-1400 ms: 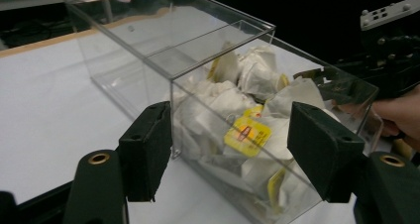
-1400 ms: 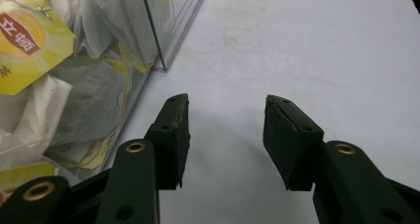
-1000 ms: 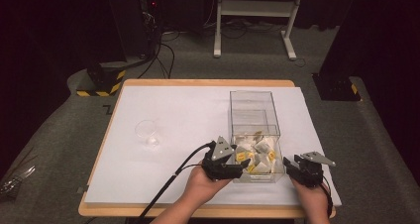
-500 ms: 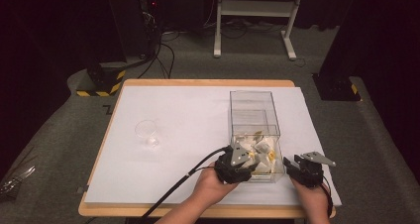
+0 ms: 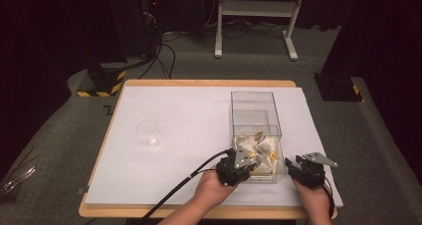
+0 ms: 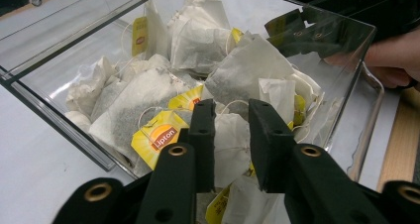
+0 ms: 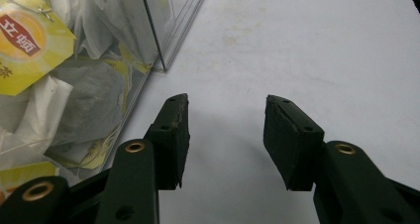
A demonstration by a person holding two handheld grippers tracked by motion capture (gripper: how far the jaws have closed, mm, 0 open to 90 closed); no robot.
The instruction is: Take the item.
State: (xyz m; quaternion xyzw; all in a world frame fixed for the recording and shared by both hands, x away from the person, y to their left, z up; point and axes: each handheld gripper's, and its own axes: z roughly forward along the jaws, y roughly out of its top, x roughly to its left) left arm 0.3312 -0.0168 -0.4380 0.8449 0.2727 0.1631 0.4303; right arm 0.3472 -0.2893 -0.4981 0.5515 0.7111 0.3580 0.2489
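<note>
Left gripper (image 6: 232,110) narrowly apart around a tea bag (image 6: 229,140), right gripper (image 7: 225,105) wide apart, empty

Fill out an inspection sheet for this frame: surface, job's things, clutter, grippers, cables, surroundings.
Surface: white sheet over a wooden table, some faint stains.
Job's things: clear box holding a heap of tea bags with yellow Lipton tags; small clear glass cup standing apart, to the left.
Clutter: nothing seen.
Grippers: left gripper reaching into the box, jaws parted around a tea bag, not yet closed; right gripper open, over the sheet beside the box.
Cables: black cable trailing from the left gripper off the near edge.
Surroundings: grey carpet, white stand, floor cables.
</note>
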